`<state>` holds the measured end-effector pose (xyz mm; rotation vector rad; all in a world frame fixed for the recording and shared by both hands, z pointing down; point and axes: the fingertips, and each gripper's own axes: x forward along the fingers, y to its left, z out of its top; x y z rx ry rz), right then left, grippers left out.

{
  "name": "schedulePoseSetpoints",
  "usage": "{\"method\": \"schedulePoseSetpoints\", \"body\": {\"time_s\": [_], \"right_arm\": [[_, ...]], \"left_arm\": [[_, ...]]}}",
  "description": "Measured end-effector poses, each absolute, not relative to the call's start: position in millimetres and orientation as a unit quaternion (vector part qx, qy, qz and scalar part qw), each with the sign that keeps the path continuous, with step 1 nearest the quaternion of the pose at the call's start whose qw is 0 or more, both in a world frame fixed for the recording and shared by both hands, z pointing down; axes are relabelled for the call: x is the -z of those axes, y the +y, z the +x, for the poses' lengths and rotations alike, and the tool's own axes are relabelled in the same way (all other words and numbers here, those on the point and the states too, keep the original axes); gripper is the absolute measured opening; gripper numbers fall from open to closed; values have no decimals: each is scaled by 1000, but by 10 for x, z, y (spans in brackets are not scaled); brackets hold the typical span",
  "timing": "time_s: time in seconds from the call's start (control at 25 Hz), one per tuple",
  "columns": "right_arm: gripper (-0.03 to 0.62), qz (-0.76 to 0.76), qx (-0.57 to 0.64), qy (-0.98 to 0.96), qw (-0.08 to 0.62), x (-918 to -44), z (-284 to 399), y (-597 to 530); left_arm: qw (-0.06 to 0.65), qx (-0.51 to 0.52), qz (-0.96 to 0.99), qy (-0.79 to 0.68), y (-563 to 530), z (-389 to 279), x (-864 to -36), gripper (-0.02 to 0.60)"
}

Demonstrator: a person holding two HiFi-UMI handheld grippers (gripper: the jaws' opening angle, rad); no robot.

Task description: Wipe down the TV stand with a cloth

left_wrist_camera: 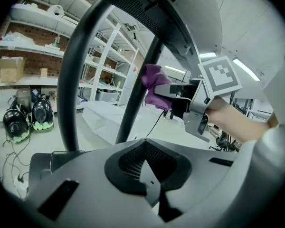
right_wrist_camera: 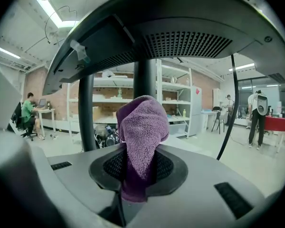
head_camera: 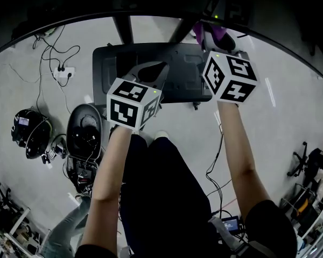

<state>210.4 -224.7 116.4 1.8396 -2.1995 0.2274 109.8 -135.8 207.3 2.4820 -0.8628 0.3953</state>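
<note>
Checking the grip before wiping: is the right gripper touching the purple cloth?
Touching. The right gripper view shows the right gripper clamped on the purple cloth.

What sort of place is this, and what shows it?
Probably a lab or workshop: metal shelving against a brick wall, a power strip and gear loose on the floor, a person at a desk.

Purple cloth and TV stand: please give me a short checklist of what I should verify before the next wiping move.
1. Purple cloth clamped in right gripper: ok.
2. Left gripper empty, jaws together: ok.
3. Cloth resting on the stand base: not ok, it is held above it.
4. Cloth touching the stand post: cannot tell.
5. Left gripper apart from the cloth: ok.
</note>
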Motion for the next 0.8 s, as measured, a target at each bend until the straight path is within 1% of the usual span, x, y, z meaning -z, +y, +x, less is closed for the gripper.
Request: {"method": "schedulePoseSetpoints", "body": {"time_s": [0.8], "right_arm": [[91, 609, -131, -751, 220, -2219, 2045, -2411]], "left_arm": [[259, -144, 890, -347, -1370, 927, -2273, 5]]}}
